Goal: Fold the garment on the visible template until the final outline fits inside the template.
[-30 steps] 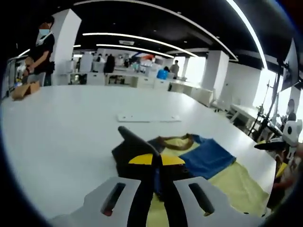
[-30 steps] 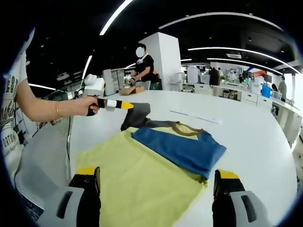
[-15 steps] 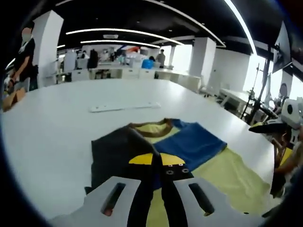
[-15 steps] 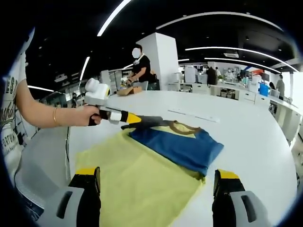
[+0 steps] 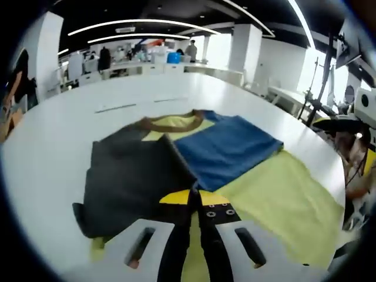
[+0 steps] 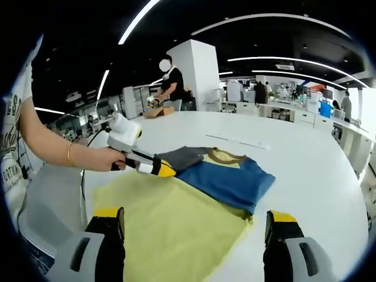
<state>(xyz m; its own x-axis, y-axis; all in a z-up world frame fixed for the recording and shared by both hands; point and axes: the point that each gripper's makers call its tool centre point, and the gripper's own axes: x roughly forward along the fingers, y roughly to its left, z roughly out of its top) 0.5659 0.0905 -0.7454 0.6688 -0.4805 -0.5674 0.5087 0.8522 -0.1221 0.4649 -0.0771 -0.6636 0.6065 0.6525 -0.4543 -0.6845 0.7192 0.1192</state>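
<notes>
Now, with the left gripper (image 5: 195, 202) pinching the dark sleeve (image 5: 132, 176) folded in over the yellow T-shirt (image 6: 176, 226) on the white bench (image 6: 305, 170), it should lay that flap flat beside the blue sleeve (image 5: 226, 150) before letting go, while the right gripper (image 6: 194, 232) waits with fingers apart and empty.

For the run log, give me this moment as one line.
left gripper: shut on dark grey sleeve | right gripper: open, above yellow-and-blue T-shirt | white table
</notes>
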